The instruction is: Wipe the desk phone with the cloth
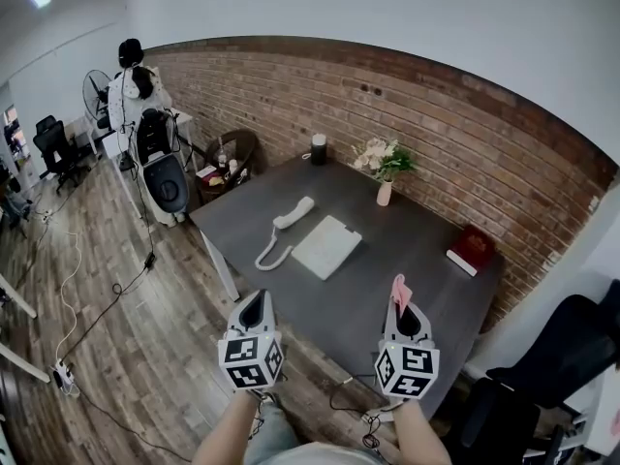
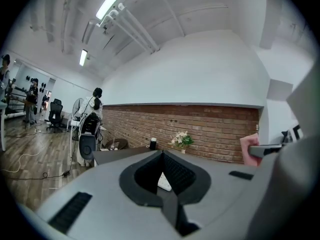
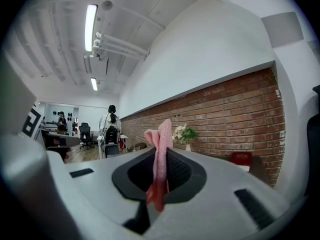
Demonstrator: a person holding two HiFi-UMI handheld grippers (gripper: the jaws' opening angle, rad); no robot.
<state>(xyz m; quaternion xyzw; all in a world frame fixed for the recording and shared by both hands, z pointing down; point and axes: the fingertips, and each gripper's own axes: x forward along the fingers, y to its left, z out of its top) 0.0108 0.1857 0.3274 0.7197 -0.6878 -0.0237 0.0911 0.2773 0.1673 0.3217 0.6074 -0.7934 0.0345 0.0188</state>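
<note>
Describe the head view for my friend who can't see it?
The right gripper holds a pink cloth over the near edge of a dark desk, with the shut, empty left gripper beside it. Farther back on the desk are a white desk phone, a vase of flowers and a red book.

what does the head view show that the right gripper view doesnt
Only the head view shows the desk phone, with its handset lying off beside the base.

Only the right gripper view shows the ceiling lights and a close look at the right gripper, its jaws closed on the pink cloth.

Both show that cloth standing up from the right gripper, the brick wall, the flower vase and the red book.
</note>
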